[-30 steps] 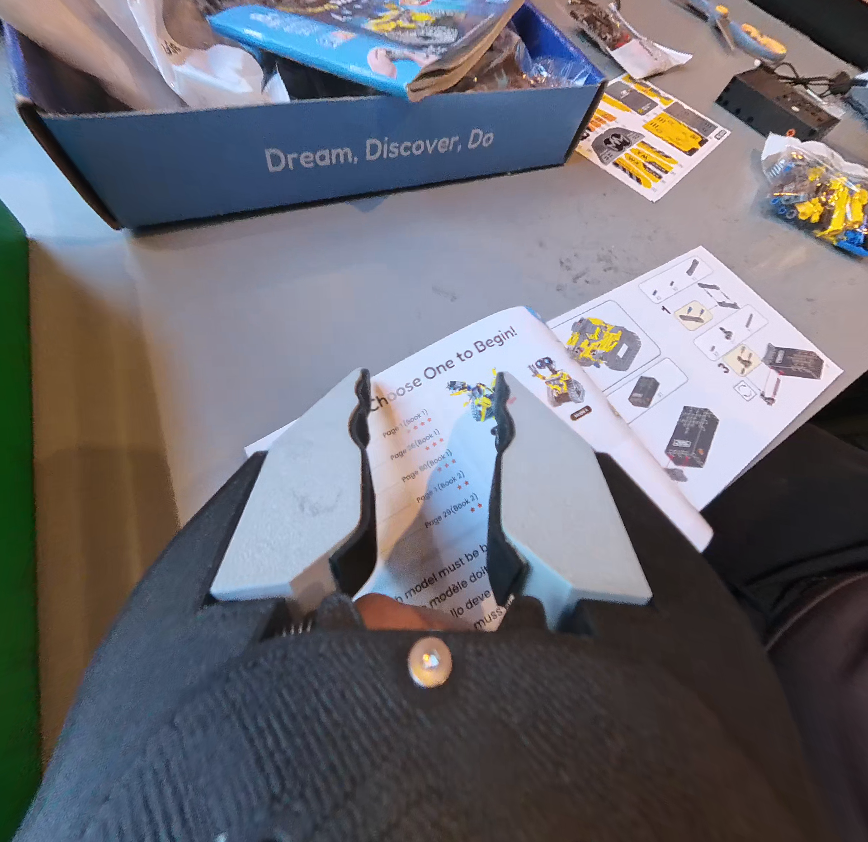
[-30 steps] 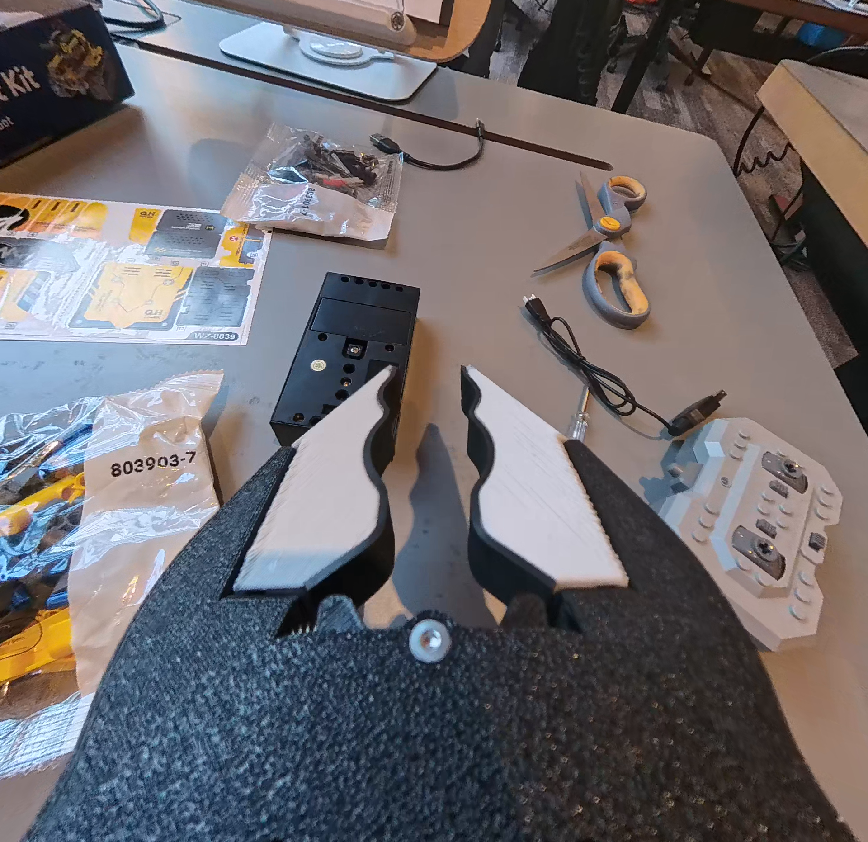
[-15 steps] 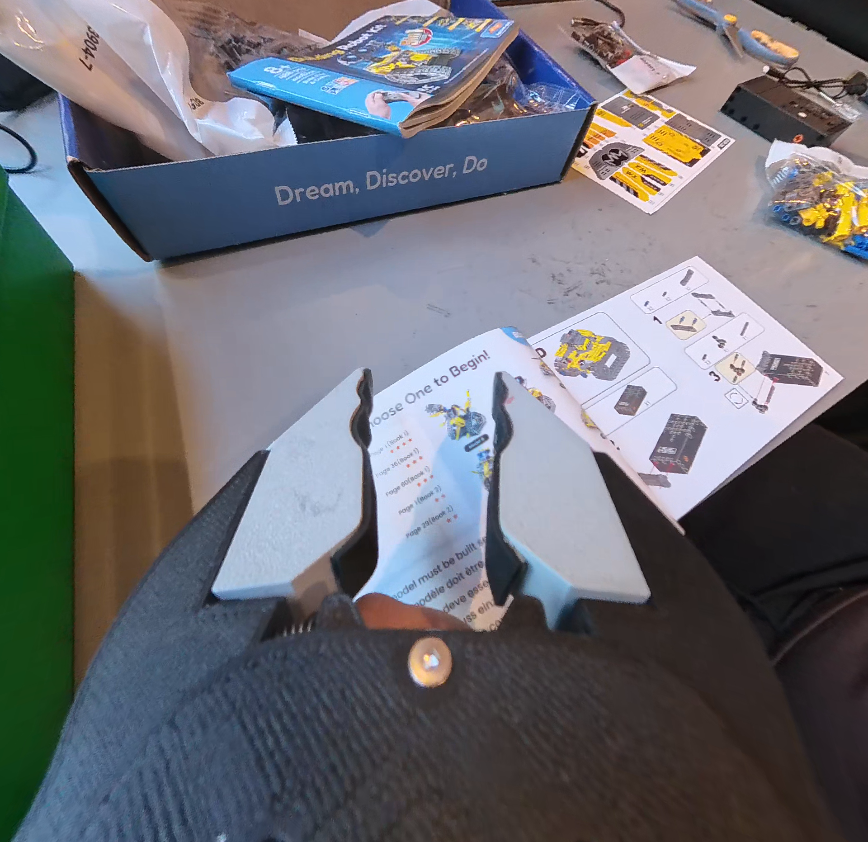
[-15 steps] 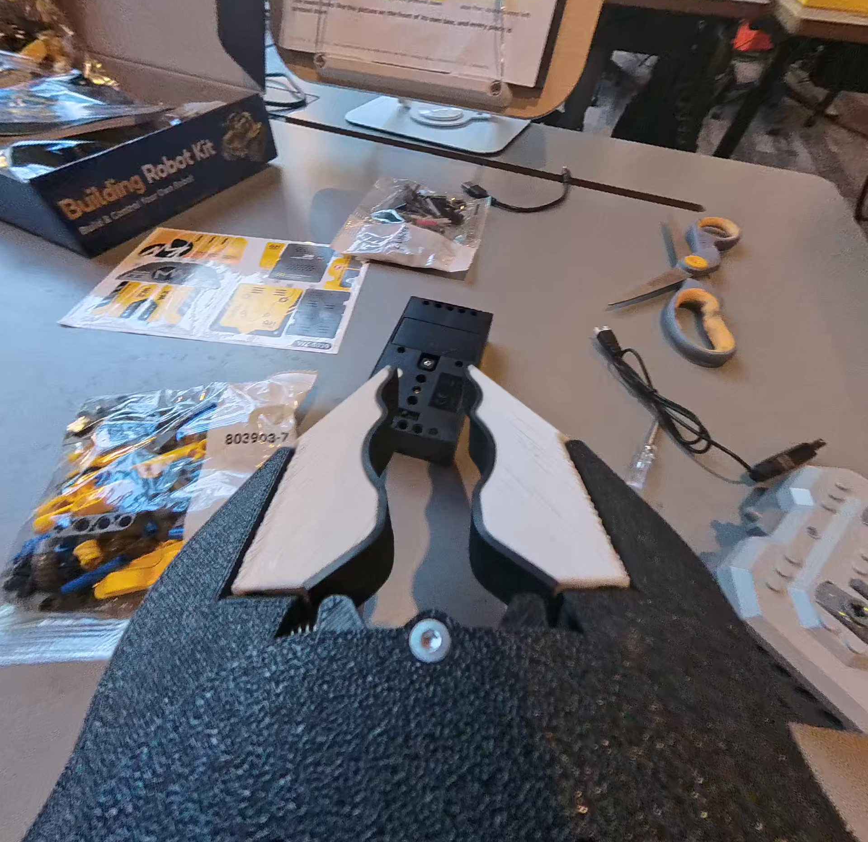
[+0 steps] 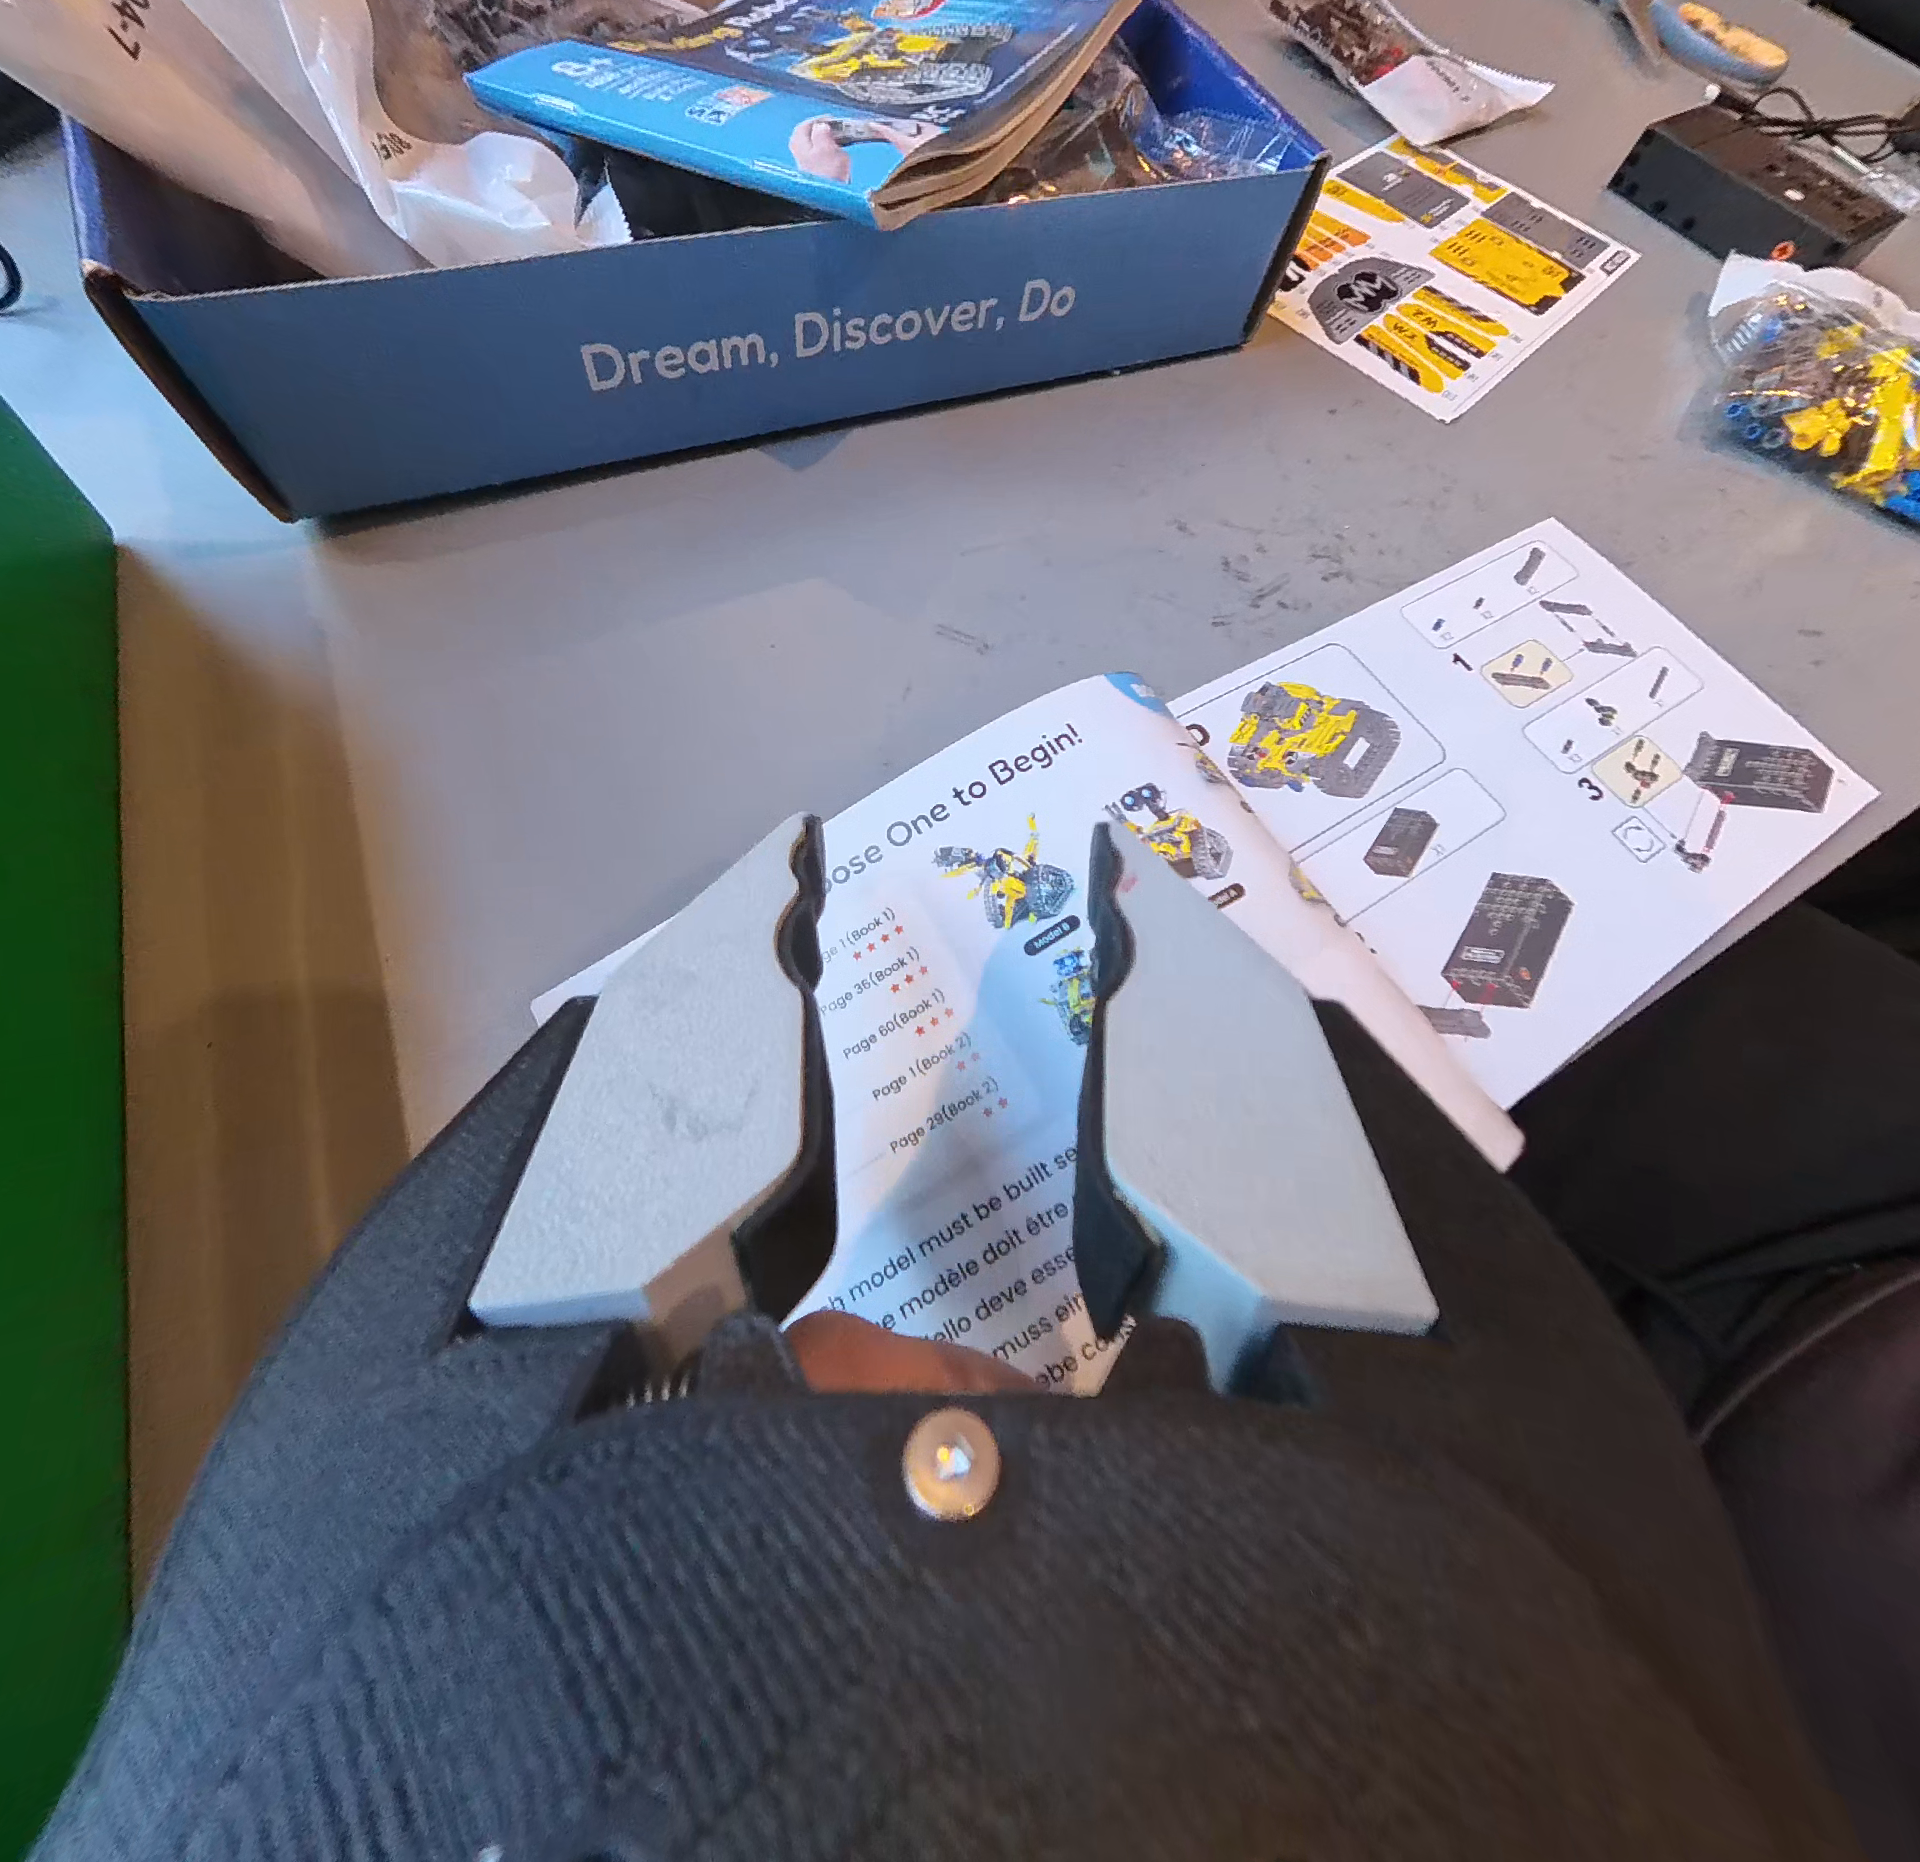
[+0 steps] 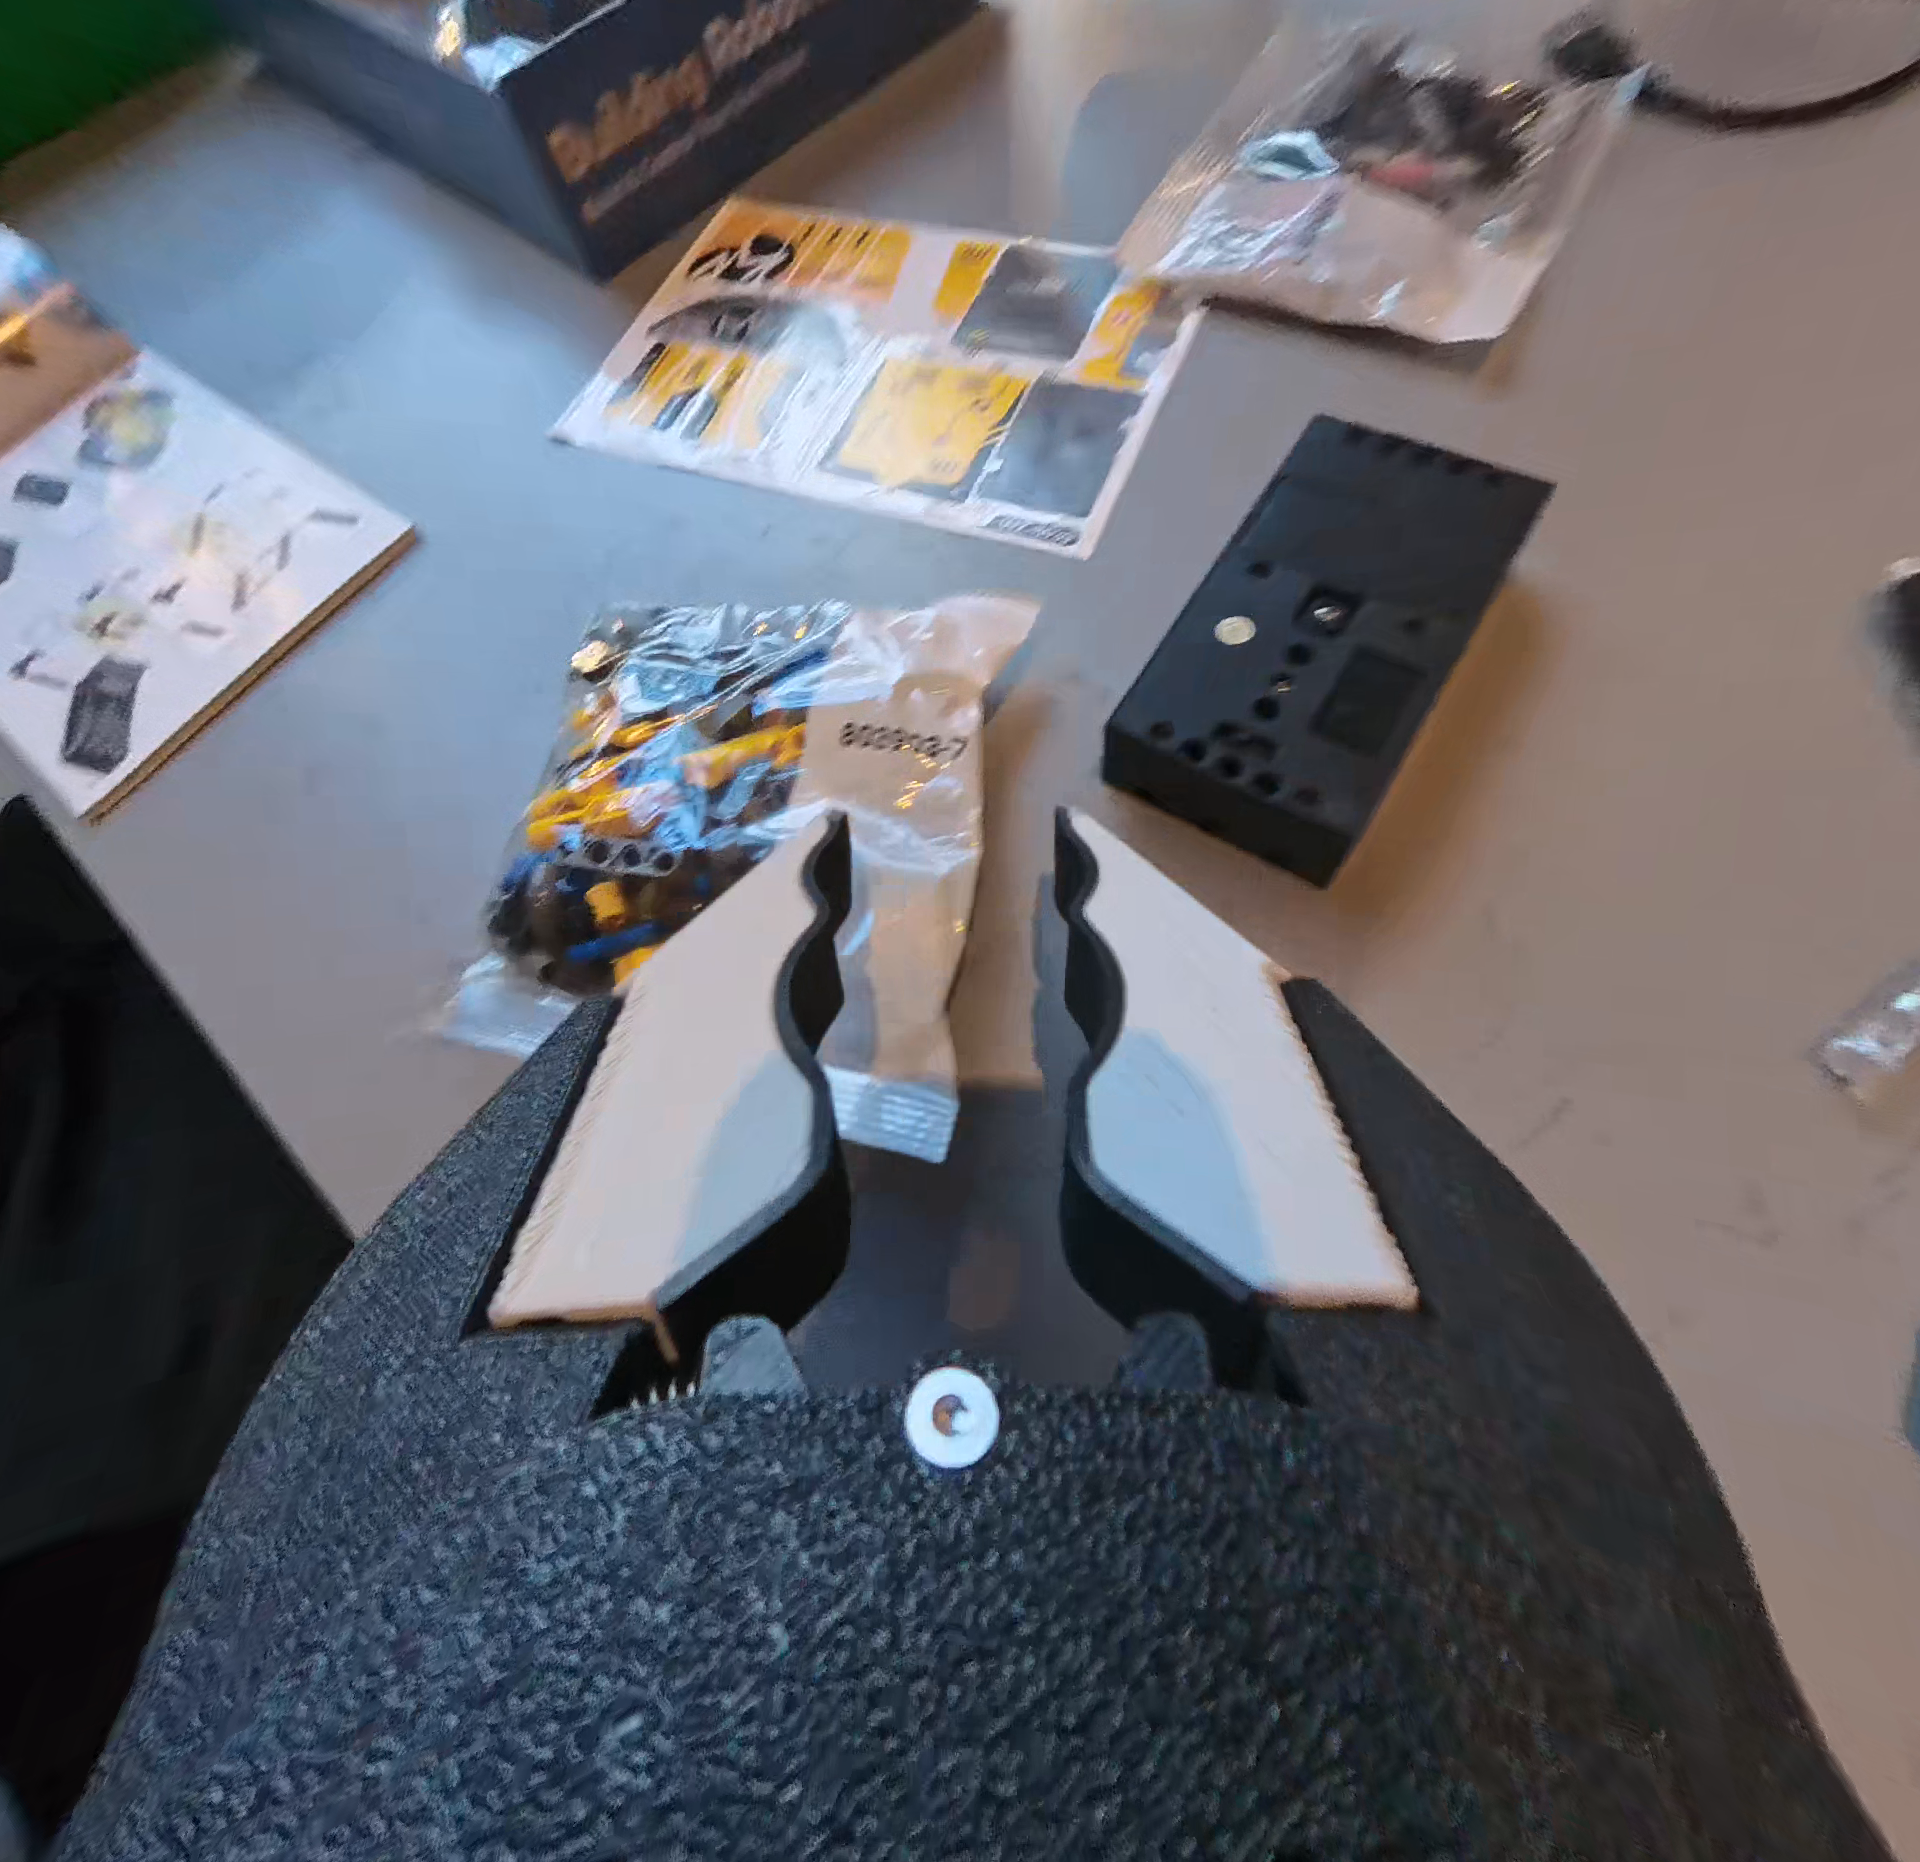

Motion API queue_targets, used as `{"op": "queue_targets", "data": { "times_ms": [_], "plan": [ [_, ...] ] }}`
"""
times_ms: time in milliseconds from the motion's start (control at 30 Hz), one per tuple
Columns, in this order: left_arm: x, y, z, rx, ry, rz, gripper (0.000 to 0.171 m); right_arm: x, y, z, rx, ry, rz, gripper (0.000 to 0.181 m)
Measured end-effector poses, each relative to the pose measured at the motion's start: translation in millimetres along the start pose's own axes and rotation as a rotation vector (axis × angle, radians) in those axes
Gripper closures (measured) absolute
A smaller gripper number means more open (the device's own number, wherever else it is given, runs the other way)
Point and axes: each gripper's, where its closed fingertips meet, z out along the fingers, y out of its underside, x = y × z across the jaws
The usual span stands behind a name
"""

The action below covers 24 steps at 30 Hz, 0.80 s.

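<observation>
Booklet [image 5: 935,1033] printed, under left gripper [image 5: 951,846]; right gripper [image 6: 945,836] over labelled bag [image 6: 727,773]; fingers parted, empty.

blue box [image 5: 727,378]: slogan | booklet [image 5: 966,991]: headings | bag [image 6: 904,752]: number

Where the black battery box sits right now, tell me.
In the right wrist view the black battery box lies flat on the grey table, ahead and to the right of the open right gripper, beside the bag of yellow and blue parts.
</observation>
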Motion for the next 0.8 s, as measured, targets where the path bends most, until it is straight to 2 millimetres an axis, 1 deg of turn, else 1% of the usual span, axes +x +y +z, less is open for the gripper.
{"op": "queue_targets", "data": {
  "times_ms": [100, 200, 233, 300, 433, 567, 633, 667, 700, 733, 800],
  "plan": [
    [-1, 2, 2, -0.006, 0.000, 0.004, 0.123, -17, 0, 0, -0.036, -0.093, 0.023, 0.139],
    [-2, 6, 5, -0.021, 0.004, -0.002, 0.123, -28, 0, 7, -0.056, -0.163, 0.080, 0.125],
    [-2, 7, 6, -0.024, 0.005, -0.004, 0.123, -30, 3, 11, -0.081, -0.165, 0.079, 0.119],
    [-2, 8, 6, -0.026, 0.005, -0.001, 0.123, -32, 9, 20, -0.130, -0.134, 0.048, 0.114],
    [-4, 11, 6, -0.035, -0.010, 0.017, 0.123, -36, 7, 30, -0.161, -0.101, 0.010, 0.114],
    [-10, 12, 4, -0.042, -0.036, 0.047, 0.122, -39, 5, 34, -0.164, -0.093, -0.009, 0.114],
    [-19, 10, -2, -0.036, -0.077, 0.075, 0.122, -39, 4, 33, -0.161, -0.079, -0.024, 0.114],
    [-25, 8, -6, -0.024, -0.102, 0.079, 0.122, -38, 2, 32, -0.155, -0.058, -0.038, 0.119],
    [-31, 5, -10, -0.010, -0.117, 0.069, 0.122, -36, -2, 30, -0.140, -0.036, -0.053, 0.123],
    [-35, 3, -14, 0.002, -0.121, 0.047, 0.123, -37, -8, 29, -0.117, -0.029, -0.059, 0.124],
    [-42, 3, -19, 0.018, -0.114, -0.009, 0.123, -46, -24, 26, -0.052, -0.054, -0.051, 0.124]
  ]
}}
